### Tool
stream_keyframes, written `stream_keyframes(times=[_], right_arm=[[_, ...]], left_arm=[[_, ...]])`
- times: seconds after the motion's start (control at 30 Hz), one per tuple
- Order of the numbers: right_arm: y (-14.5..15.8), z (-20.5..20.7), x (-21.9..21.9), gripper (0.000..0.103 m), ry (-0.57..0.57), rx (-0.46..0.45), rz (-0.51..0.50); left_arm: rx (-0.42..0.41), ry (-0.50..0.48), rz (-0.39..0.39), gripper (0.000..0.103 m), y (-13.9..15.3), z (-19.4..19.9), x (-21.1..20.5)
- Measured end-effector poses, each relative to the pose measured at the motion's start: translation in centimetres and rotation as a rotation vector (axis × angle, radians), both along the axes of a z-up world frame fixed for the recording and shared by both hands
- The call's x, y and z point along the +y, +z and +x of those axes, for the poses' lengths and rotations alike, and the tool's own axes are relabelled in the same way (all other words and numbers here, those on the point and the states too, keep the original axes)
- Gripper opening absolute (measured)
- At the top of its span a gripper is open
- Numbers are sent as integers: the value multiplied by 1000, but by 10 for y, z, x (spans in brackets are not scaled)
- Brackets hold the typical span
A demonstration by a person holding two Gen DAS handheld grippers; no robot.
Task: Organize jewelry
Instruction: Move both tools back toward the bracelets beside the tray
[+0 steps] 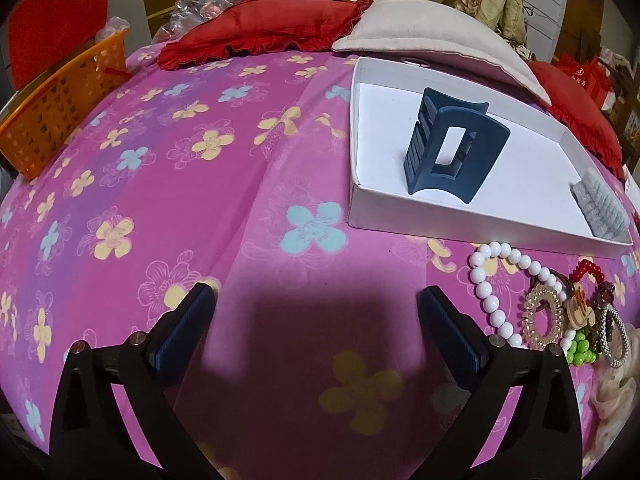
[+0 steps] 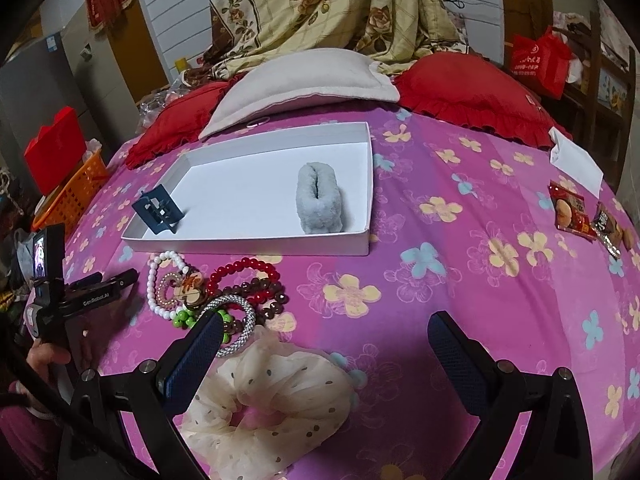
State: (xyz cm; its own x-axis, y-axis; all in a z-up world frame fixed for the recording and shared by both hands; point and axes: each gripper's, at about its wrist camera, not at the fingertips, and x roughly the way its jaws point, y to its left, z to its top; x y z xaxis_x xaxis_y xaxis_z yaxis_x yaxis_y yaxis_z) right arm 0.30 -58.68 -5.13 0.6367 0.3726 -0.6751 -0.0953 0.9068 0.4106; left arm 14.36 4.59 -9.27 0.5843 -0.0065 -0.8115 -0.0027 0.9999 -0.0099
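Hovering right claw (image 2: 324, 344) (spread) | scrunchie (image 2: 272, 396) beneath, between fingers

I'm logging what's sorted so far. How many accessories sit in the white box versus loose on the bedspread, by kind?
In the white box:
Blue claw clip: 1
Grey fuzzy clip: 1

Loose on the bedspread:
White bead bracelet: 1
Red bead bracelet: 1
Silver mesh bangle: 1
Cream dotted scrunchie: 1
The rest of the pile is too tangled to count.

Total clearly separable: 6
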Motion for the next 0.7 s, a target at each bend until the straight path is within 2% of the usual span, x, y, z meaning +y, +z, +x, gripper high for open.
stream_keyframes(times=[0.33, 0.5, 0.7], right_arm=[[1, -5, -3, 101, -3, -6, -17], [4, -8, -5, 101, -5, -16, -26], [7, -9, 3, 101, 50, -43, -51]], left_arm=[[29, -1, -2, 102, 1, -9, -3], [-25, -7, 32, 102, 11, -29, -13], [-94, -25, 9, 102, 33, -49, -18]])
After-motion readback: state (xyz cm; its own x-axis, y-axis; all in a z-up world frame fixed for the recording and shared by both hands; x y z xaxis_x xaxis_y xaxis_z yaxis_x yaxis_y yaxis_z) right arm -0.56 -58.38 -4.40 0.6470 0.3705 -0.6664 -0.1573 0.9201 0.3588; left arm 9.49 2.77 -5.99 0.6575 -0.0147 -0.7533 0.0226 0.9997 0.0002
